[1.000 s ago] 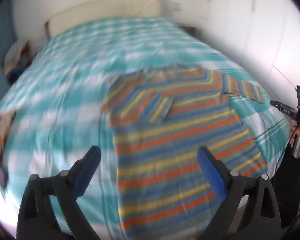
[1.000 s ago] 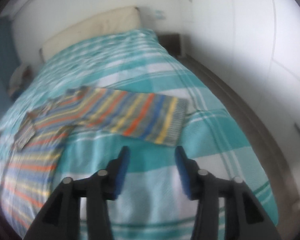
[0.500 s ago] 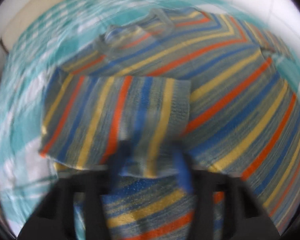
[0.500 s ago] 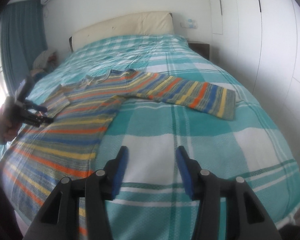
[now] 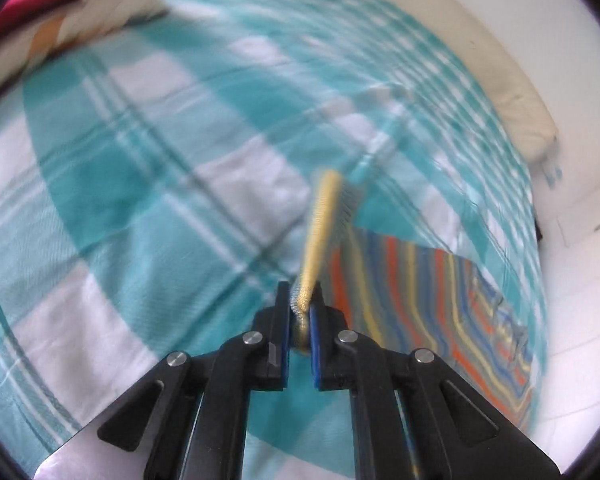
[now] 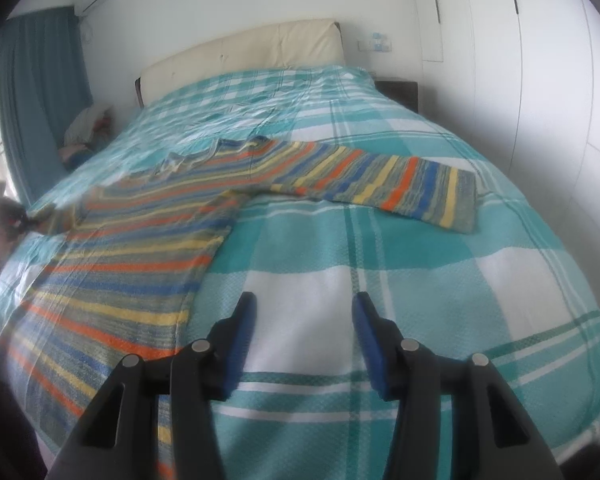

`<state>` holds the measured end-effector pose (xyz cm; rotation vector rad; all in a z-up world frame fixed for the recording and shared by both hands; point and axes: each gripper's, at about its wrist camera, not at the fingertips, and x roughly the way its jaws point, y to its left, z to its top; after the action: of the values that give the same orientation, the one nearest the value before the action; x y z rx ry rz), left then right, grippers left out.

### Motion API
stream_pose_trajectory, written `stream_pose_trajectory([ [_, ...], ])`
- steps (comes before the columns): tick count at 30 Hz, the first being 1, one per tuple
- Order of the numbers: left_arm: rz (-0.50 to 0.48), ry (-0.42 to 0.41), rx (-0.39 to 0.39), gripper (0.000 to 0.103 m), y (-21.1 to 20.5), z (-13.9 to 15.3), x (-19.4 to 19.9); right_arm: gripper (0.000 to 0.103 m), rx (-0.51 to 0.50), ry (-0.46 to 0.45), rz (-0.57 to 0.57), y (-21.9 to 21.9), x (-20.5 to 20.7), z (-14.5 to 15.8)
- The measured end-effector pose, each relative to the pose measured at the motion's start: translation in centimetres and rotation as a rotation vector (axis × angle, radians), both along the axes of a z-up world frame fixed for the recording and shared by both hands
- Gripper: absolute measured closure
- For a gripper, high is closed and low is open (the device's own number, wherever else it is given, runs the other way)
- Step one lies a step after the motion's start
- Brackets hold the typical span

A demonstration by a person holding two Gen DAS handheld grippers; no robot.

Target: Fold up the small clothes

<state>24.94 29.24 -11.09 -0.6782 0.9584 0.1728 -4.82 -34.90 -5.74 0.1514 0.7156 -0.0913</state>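
The left gripper [image 5: 300,312] is clenching a sleeve cuff [image 5: 319,236] of the striped sweater [image 6: 140,240], its blue pads pressed tight on the knit edge, so that the yellow band of the cuff is standing up and stretching away from the jaws over the bedspread [image 5: 140,200]. In that view the picture is smearing with motion, and the rest of that sleeve is trailing off to the right in orange, blue and yellow stripes toward the edge of the bed. The right gripper [image 6: 303,324] is hanging released, its jaws standing apart with nothing between them, above a white and teal square of the bedspread near the foot of the bed, just beside the sweater's hem but not touching it. The sweater itself is lying flat and face up across the bed, its body running down toward the lower left of the right view and its other sleeve [image 6: 379,184] stretching straight out to the right, the cuff resting flat on the cover (no fold in that one). At the far left of that view a blurred hand [image 6: 0,220] is showing at the sweater's left side, too smeared to read more. A cream headboard [image 6: 252,52] is sitting behind the bed, a teal curtain [image 6: 40,80] is hanging on the left, and a red and white cushion [image 5: 68,12] is lying at the top left of the left view.
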Motion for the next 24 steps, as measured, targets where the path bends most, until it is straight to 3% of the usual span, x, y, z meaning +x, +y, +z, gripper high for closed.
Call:
stream_pose_trajectory([
  [4,0.004,0.004,-0.031,0.097,0.1,-2.3,-0.6,0.054,-0.024,0.028,0.017,0.6,0.2,-0.6],
  [9,0.043,-0.014,-0.085,0.098,1.4,-3.2,-1.4,0.054,-0.016,0.05,0.002,0.2,0.3,-1.2],
  [12,0.073,-0.003,-0.133,0.092,3.0,-3.1,-2.2,0.054,-0.003,0.055,-0.004,-0.1,0.4,-1.3],
  [16,0.118,0.024,-0.034,0.095,4.1,-1.3,-3.4,0.054,-0.005,0.051,0.001,0.0,0.4,-1.3],
  [18,0.129,-0.001,-0.023,0.074,4.6,-0.1,-3.8,0.054,-0.005,0.049,0.005,0.0,0.5,-1.4],
  [22,0.049,-0.083,0.064,0.057,2.7,2.5,-2.4,0.054,-0.005,0.058,0.011,0.2,0.9,-1.6],
  [24,-0.014,-0.084,0.085,0.041,1.1,2.5,-0.7,0.054,-0.011,0.066,0.011,0.3,1.1,-1.8],
])
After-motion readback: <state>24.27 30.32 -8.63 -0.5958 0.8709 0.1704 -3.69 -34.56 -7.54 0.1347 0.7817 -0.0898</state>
